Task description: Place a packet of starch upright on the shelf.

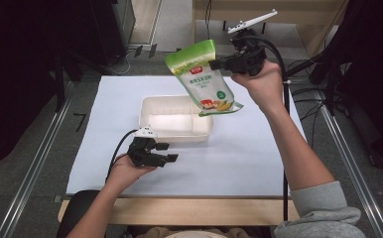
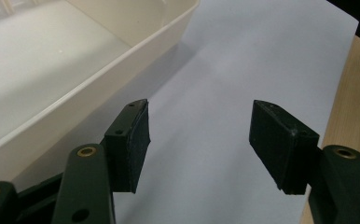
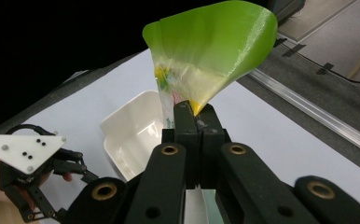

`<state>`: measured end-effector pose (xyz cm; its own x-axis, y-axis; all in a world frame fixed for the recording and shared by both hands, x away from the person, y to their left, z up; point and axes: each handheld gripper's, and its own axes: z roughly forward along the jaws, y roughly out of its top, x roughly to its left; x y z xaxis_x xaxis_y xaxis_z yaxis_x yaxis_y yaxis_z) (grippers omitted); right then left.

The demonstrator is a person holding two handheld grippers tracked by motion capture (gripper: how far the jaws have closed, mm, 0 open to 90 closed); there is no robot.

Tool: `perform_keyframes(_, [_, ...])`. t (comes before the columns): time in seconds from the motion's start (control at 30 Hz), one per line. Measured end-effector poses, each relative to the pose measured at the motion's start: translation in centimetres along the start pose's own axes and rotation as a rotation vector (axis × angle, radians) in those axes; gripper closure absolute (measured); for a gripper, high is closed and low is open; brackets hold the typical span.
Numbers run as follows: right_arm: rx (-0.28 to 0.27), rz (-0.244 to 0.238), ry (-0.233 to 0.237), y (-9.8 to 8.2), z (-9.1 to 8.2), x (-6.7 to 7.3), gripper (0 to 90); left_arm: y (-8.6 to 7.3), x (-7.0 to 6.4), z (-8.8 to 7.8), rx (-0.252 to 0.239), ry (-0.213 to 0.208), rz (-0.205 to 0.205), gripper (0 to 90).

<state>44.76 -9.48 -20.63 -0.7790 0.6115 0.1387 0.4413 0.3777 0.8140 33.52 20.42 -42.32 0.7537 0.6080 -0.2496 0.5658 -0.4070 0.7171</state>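
A green and white snack pouch (image 1: 203, 78) hangs in the air above the far right corner of a cream tray (image 1: 150, 110). My right gripper (image 1: 218, 63) is shut on the pouch's side edge, and in the right gripper view the pouch (image 3: 215, 56) fans out above the closed jaws of the right gripper (image 3: 196, 122). My left gripper (image 1: 169, 152) rests low near the tray's front edge, open with nothing between its pads (image 2: 136, 140). The tray wall (image 2: 122, 60) lies to the left of those jaws.
A white sheet (image 1: 249, 158) covers the table, with a wooden edge (image 1: 189, 210) at the front. Metal rails (image 1: 35, 163) run along both sides. The left hand and its gripper (image 3: 33, 182) show at the lower left of the right gripper view.
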Motion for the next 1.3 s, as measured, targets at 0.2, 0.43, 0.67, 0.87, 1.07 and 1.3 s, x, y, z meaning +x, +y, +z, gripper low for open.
perform_keyframes(0.2, [0.014, -0.013, 0.013, 0.8, 1.7, 0.8, 90.0, 0.0, 0.0, 0.0, -0.008, -0.005, -0.003, 38.9])
perform_keyframes(0.43, [0.036, -0.027, 0.037, 1.6, 4.1, 1.8, 90.0, 0.0, 0.1, -0.1, -0.014, -0.008, -0.008, 38.9])
perform_keyframes(0.67, [0.060, -0.024, 0.067, 2.1, 6.7, 2.6, 90.0, 0.0, 0.1, -0.1, -0.016, -0.013, -0.006, 39.0])
perform_keyframes(0.87, [0.091, -0.047, 0.070, 2.6, 9.3, 3.9, 90.0, 0.0, 0.1, -0.2, -0.015, -0.008, 0.000, 39.0])
perform_keyframes(1.07, [0.115, -0.039, 0.099, 2.7, 12.4, 5.0, 90.0, 0.0, 0.0, -0.3, -0.028, -0.010, -0.007, 39.1])
perform_keyframes(1.3, [0.146, -0.055, 0.100, 1.8, 15.8, 5.5, 90.0, 0.0, 0.1, -0.5, -0.034, -0.008, -0.003, 39.2])
